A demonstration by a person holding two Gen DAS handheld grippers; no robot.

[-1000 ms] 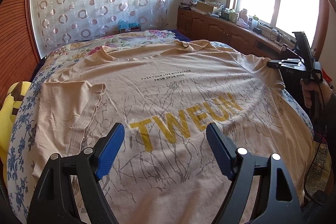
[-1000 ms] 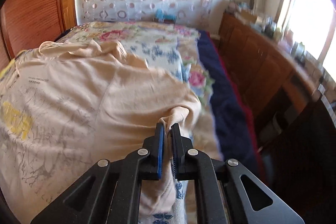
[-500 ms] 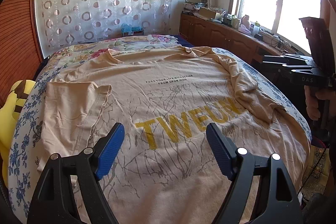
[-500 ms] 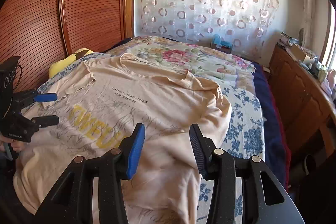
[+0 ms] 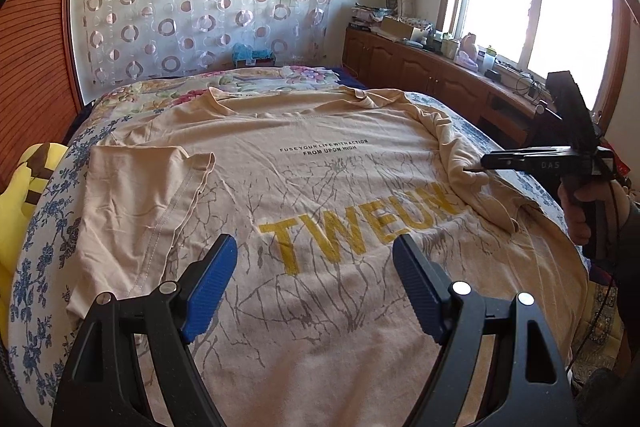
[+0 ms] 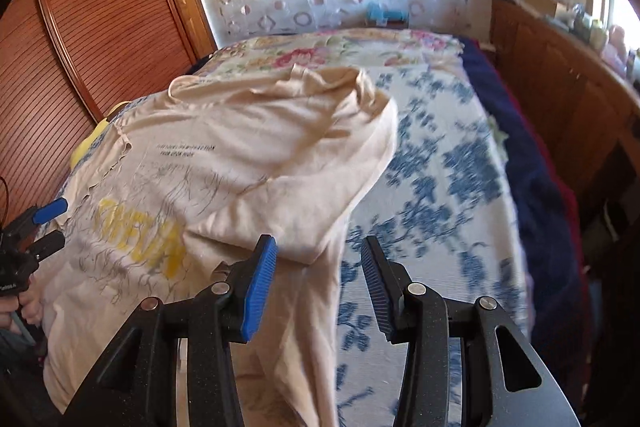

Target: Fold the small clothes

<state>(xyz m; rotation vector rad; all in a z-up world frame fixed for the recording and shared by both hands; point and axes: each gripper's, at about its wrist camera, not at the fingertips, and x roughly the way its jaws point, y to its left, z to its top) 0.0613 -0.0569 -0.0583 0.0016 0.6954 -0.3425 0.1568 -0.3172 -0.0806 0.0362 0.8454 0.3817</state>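
Observation:
A beige T-shirt [image 5: 320, 187] with yellow letters lies face up on the bed. Its left sleeve [image 5: 136, 203] is folded flat onto the body. The right sleeve [image 5: 460, 163] lies crumpled over the right side of the chest. My left gripper [image 5: 314, 243] hangs open over the shirt's lower part, holding nothing. My right gripper [image 6: 320, 241] is open above the shirt's right edge [image 6: 320, 155], with no cloth pinched between its pads. In the left wrist view the right gripper [image 5: 486, 163] has its tips beside the folded sleeve.
A flowered bedspread [image 6: 440, 167] covers the bed, with a dark blue blanket [image 6: 532, 167] along its right side. A yellow plush toy [image 5: 28, 171] lies at the left edge. A wooden cabinet [image 5: 432, 79] runs under the window; slatted wardrobe doors [image 6: 100, 27] stand at the left.
The right gripper carried the right sleeve inward over the shirt, opened and let it go, then shifted sideways. The left gripper stayed open in place.

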